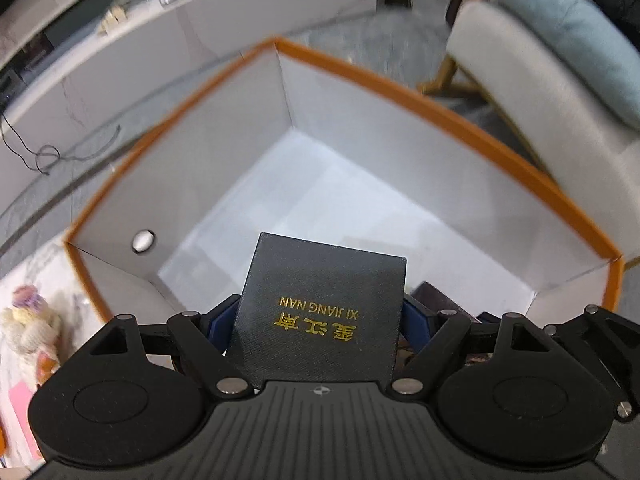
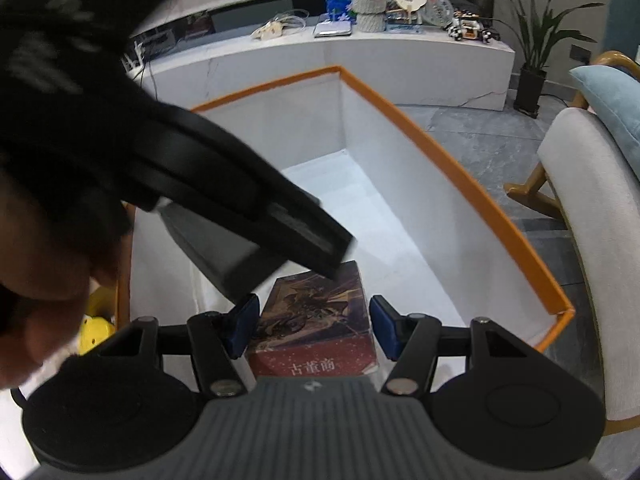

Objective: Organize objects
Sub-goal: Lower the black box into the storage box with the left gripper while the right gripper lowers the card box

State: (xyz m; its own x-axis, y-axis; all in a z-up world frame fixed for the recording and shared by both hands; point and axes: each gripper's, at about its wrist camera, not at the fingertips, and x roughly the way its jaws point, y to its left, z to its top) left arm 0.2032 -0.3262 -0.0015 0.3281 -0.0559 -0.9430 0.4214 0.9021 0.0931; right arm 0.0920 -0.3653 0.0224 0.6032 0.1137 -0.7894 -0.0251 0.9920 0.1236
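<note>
My left gripper (image 1: 320, 316) is shut on a dark grey box with gold "XI JIANG NAN" lettering (image 1: 320, 320). It hangs tilted over the near end of a large white carton with an orange rim (image 1: 400, 84). In the right wrist view, that same grey box (image 2: 224, 252) and the blurred left gripper (image 2: 280, 220) reach in from the upper left. My right gripper (image 2: 314, 326) is shut on a red-brown box with a dragon picture (image 2: 316, 320), low inside the carton (image 2: 460, 160) near its front wall. The carton's white floor beyond is bare.
A pale chair (image 2: 592, 240) with a blue cushion (image 1: 560, 28) stands right of the carton. A long white bench (image 2: 360, 60) behind holds a teddy bear, a fan and small items, with a plant (image 2: 536, 40) beside it. A plush toy (image 1: 28, 320) and something yellow (image 2: 94, 332) lie left of the carton.
</note>
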